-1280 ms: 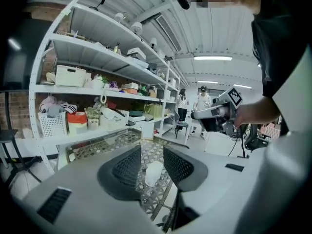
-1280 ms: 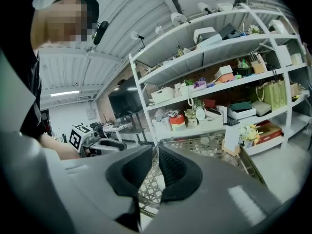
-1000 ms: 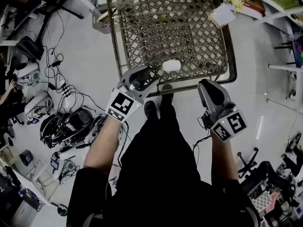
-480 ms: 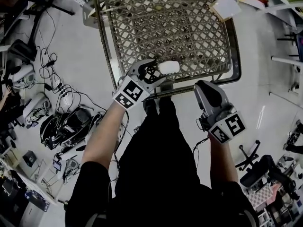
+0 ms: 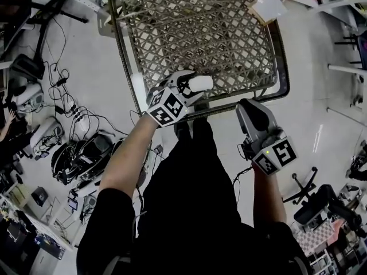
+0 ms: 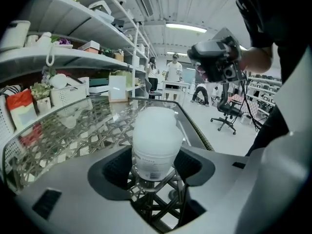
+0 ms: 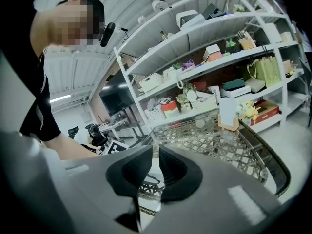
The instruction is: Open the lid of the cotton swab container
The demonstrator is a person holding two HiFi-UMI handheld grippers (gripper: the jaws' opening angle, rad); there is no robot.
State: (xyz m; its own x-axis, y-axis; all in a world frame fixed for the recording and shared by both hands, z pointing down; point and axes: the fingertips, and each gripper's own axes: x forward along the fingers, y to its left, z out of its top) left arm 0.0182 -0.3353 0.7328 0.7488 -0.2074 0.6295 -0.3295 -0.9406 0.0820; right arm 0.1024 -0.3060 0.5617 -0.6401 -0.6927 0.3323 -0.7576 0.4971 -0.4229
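A small white cotton swab container (image 5: pixel 200 83) with a rounded lid stands upright near the front edge of a glass-topped lattice table (image 5: pixel 172 22). My left gripper (image 5: pixel 191 88) is open, its jaws reaching round the container from the left. In the left gripper view the container (image 6: pixel 155 140) stands between the two dark pads (image 6: pixel 116 168), close to both, and no squeeze shows. My right gripper (image 5: pixel 253 105) hovers off the table's front right edge, apart from the container. In the right gripper view its jaws (image 7: pixel 155 165) are shut to a thin slit with nothing in them.
The table has a dark metal rim (image 5: pixel 129 67). A card in a wooden holder (image 5: pixel 265 7) stands at the table's far right. Cables and devices (image 5: pixel 74 148) lie on the floor to the left, an office chair (image 5: pixel 304 196) to the right. Shelves (image 7: pixel 219 72) rise behind the table.
My left gripper has moved forward and right from the table's edge to the container, and its jaws now stand round it. The right gripper has barely moved.
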